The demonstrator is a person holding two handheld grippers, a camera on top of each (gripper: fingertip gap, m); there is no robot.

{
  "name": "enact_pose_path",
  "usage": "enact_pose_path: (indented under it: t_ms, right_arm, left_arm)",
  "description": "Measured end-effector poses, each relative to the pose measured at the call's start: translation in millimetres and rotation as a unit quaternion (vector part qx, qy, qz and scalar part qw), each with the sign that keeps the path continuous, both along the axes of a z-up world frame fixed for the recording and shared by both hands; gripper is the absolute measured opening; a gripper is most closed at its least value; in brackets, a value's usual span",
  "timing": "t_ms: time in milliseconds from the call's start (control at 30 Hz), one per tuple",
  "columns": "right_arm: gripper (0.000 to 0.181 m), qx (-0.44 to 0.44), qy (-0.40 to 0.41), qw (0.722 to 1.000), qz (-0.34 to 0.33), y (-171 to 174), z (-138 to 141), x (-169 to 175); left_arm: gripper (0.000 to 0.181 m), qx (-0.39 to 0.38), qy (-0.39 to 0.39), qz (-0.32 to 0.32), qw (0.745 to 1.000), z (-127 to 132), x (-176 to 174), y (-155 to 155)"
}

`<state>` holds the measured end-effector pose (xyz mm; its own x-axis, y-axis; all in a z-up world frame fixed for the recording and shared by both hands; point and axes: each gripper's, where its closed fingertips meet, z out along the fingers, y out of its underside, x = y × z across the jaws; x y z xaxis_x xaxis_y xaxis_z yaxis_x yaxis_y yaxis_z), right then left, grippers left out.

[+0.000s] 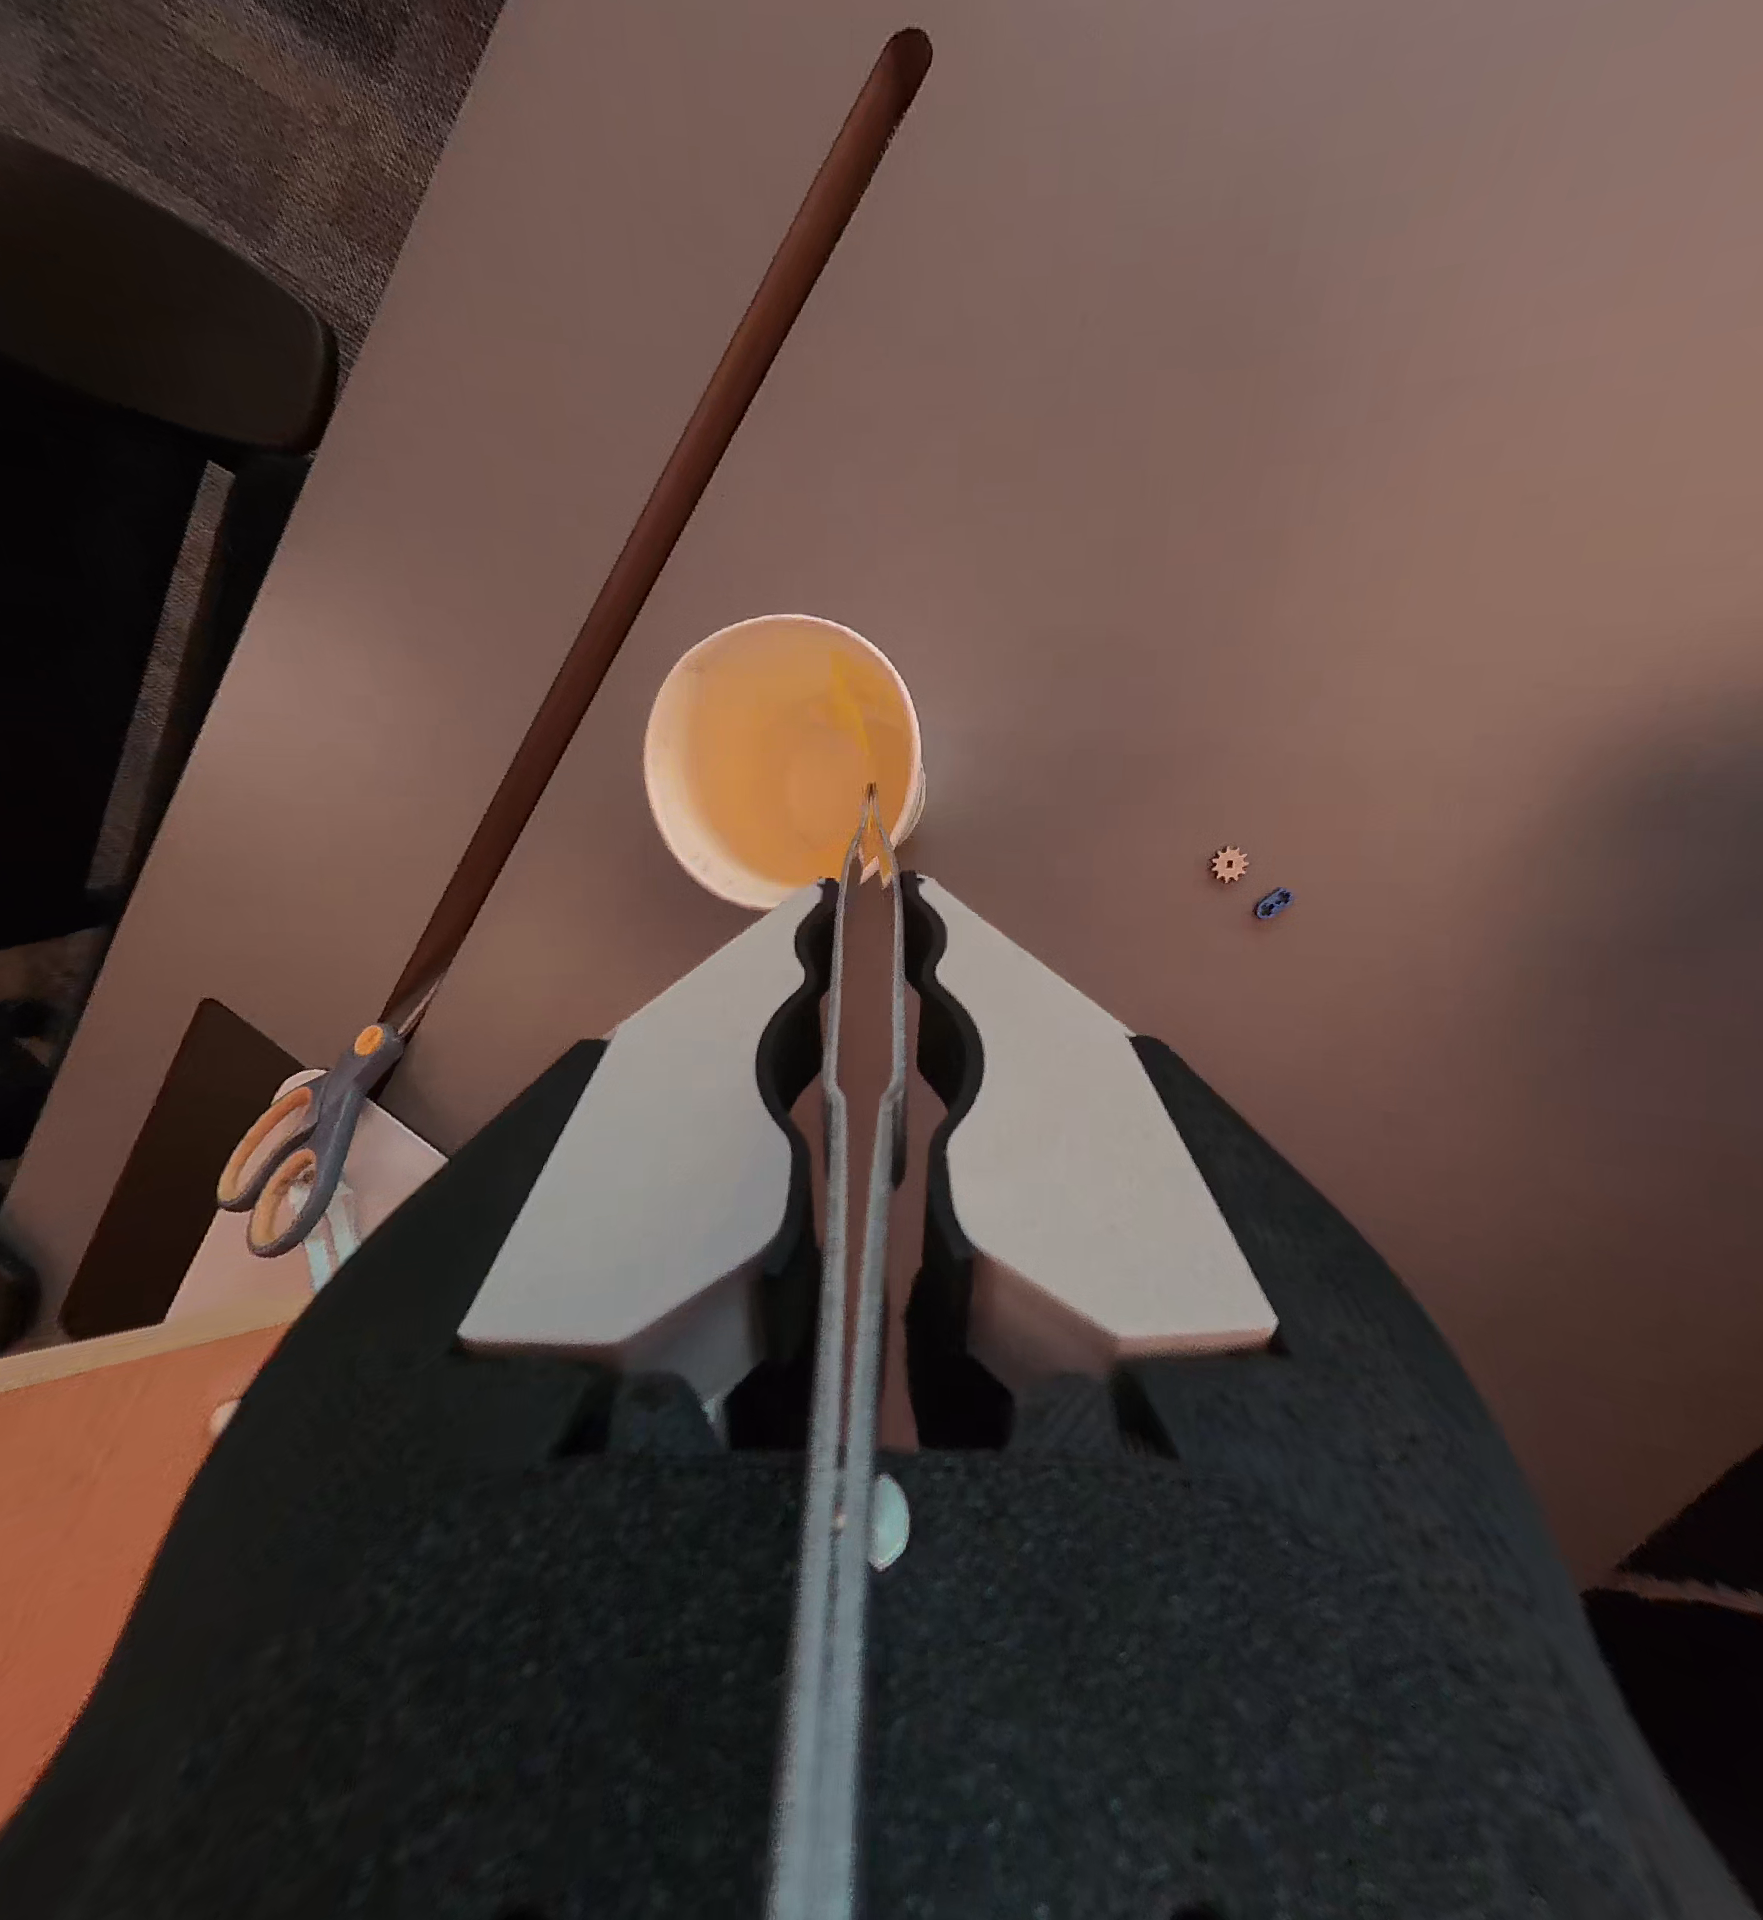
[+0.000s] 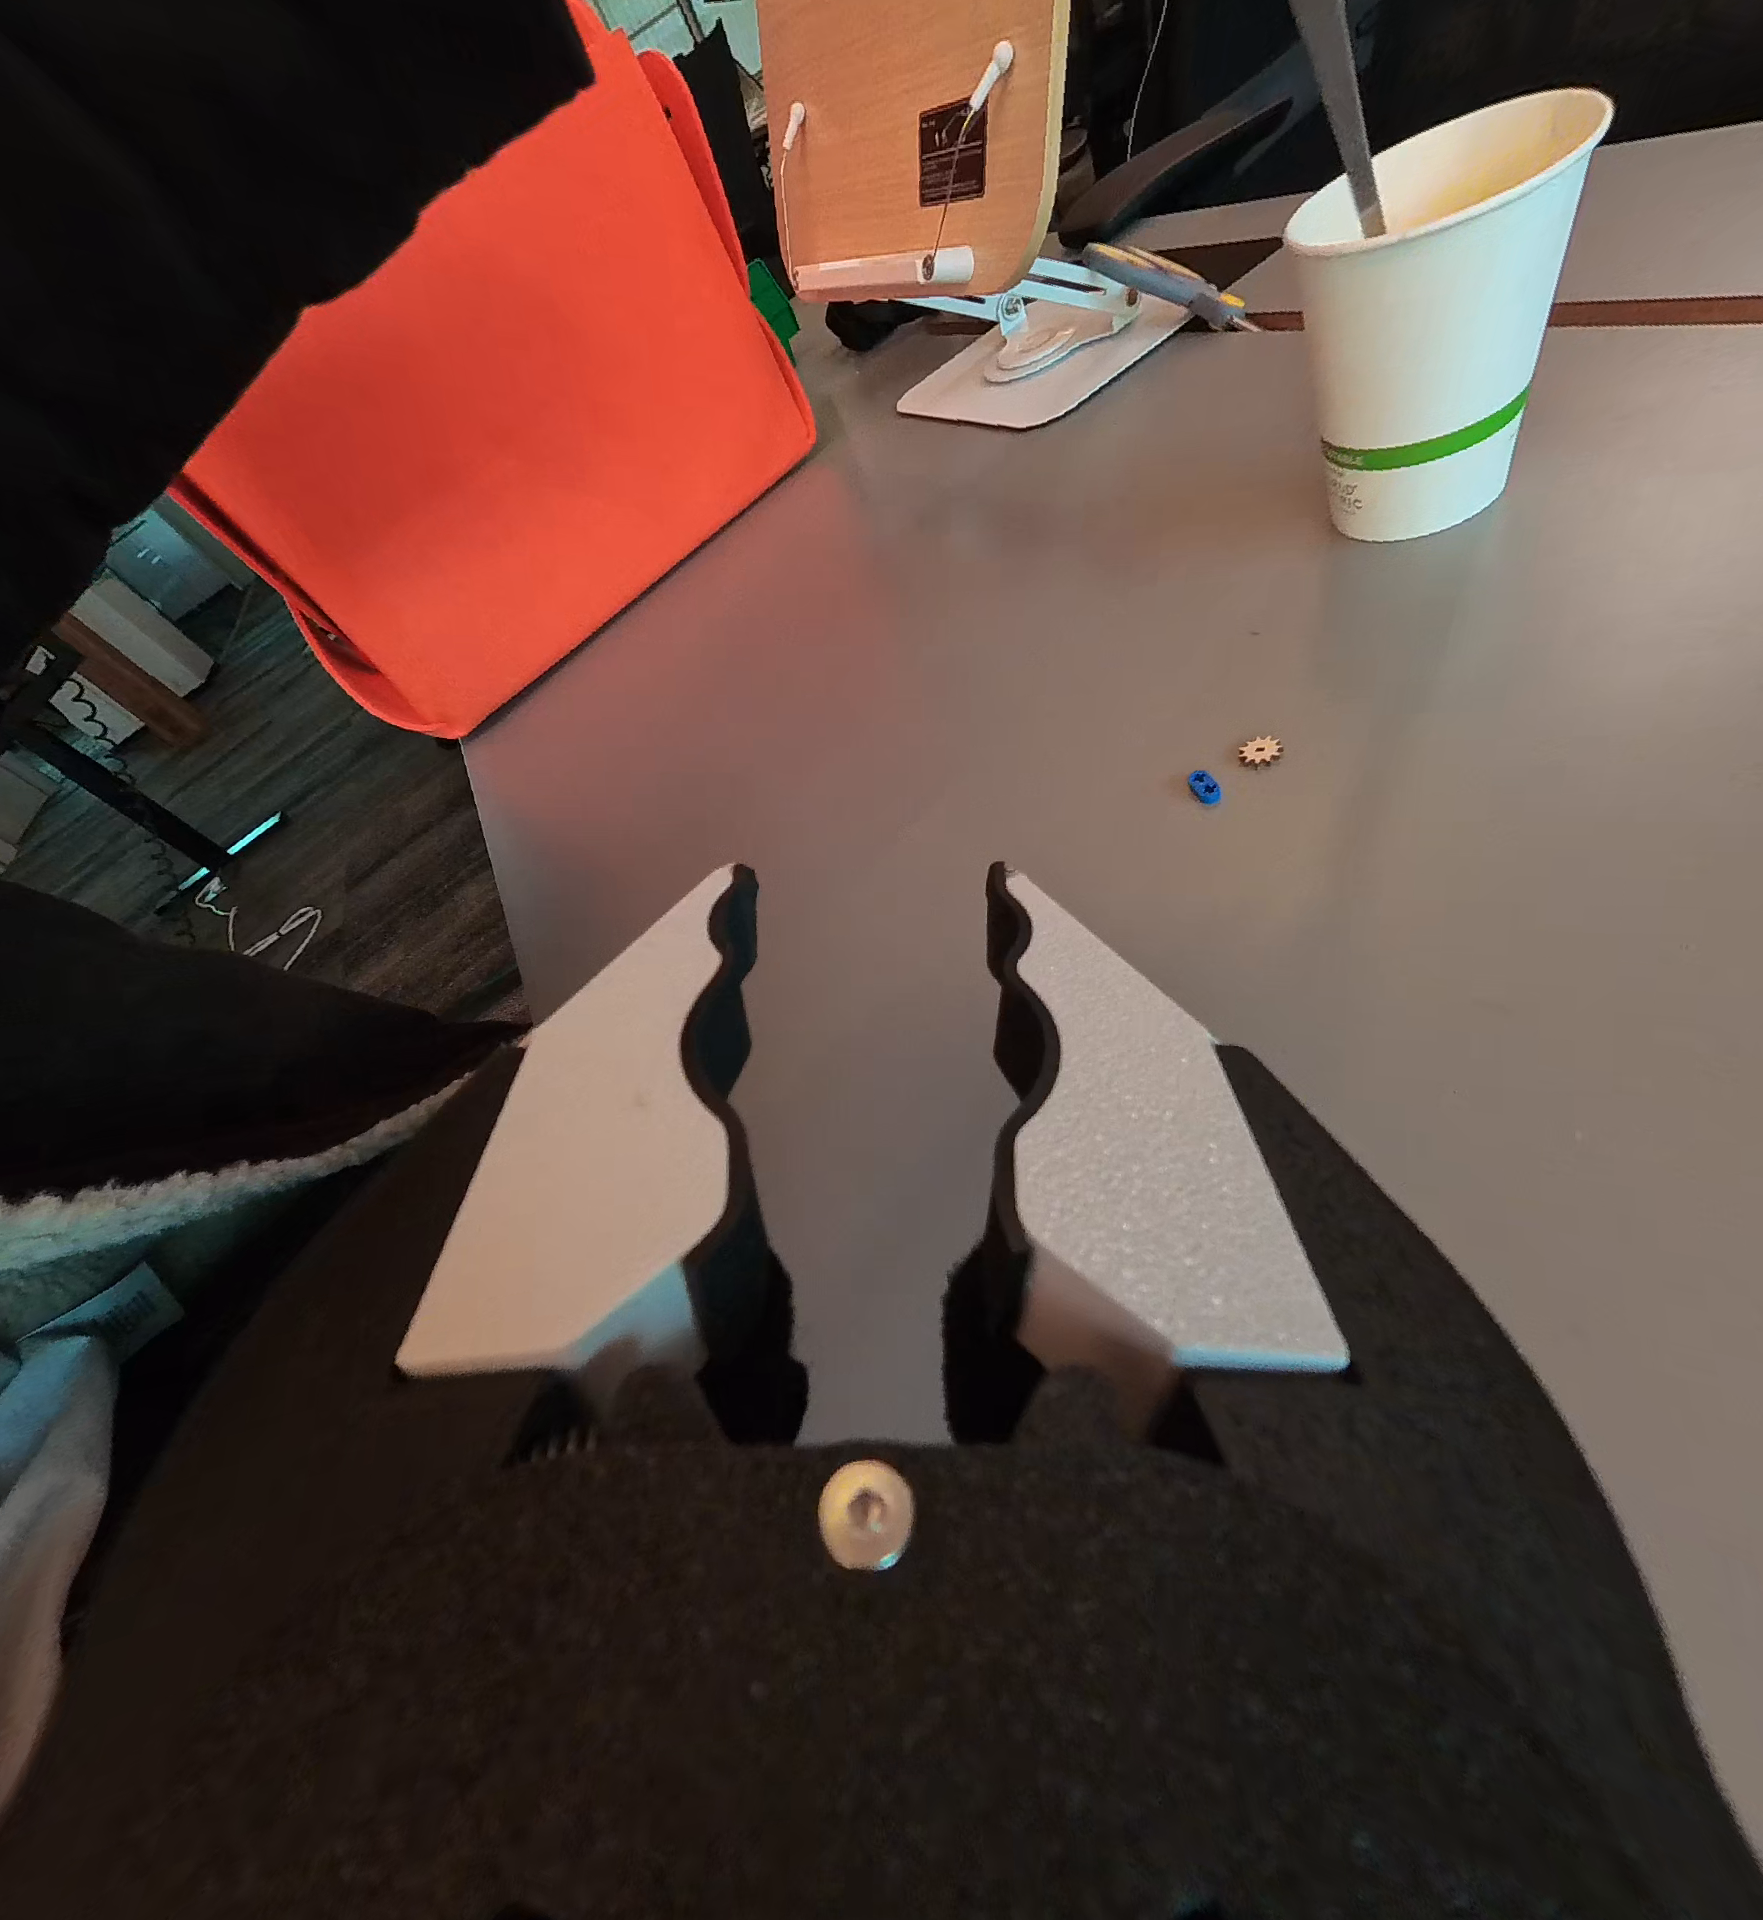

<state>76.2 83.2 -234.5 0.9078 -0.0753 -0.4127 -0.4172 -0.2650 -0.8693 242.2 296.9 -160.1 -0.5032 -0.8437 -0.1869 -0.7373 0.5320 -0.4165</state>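
My left gripper is shut on metal tweezers and points down over a white paper cup. The tweezer tips sit inside the cup near its right rim, closed or nearly closed. In the right wrist view the same cup, with a green band, stands at the far right with the tweezers reaching into it. A small tan gear and a small blue piece lie on the grey table to the cup's right. My right gripper is open and empty, low over the table.
A dark brown strip runs across the table. Grey and orange scissors lie by a white stand that holds a wooden board. An orange bag stands at the table's left edge. A dark sleeve shows top left. Across from one pair of fingers to the other is roughly 30 cm. Between my right fingertips and the small blue piece there is roughly 20 cm. It turns up in the right wrist view as well.
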Motion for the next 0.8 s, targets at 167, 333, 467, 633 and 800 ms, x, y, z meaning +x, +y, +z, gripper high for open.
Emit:
enact_pose_path:
  t_ms: [167, 333, 467, 633, 800]
  right_arm:
    - [0.043, 0.000, 0.002, 1.000, 0.000, -1, 0, 0]
    - [0.043, 0.001, 0.003, 1.000, 0.000, -1, 0, 0]
    - [0.043, 0.001, 0.003, 1.000, -0.001, -1, 1, 1]
    - [0.043, 0.000, 0.001, 1.000, -0.002, -2, 1, 2]
    - [0.043, -0.002, 0.000, 1.000, -0.007, -3, 0, 5]
  left_arm:
    - [0.019, -0.022, -0.001, 0.020, 1.000, 4, 3, -2]
    - [0.019, -0.034, -0.054, 0.019, 0.998, 35, 1, 1]
    - [0.019, -0.045, -0.114, 0.030, 0.992, 74, -15, 3]
    - [0.019, -0.108, -0.234, 0.044, 0.965, 108, -70, -15]
    - [0.018, -0.190, -0.288, 0.078, 0.935, 57, -154, -53]
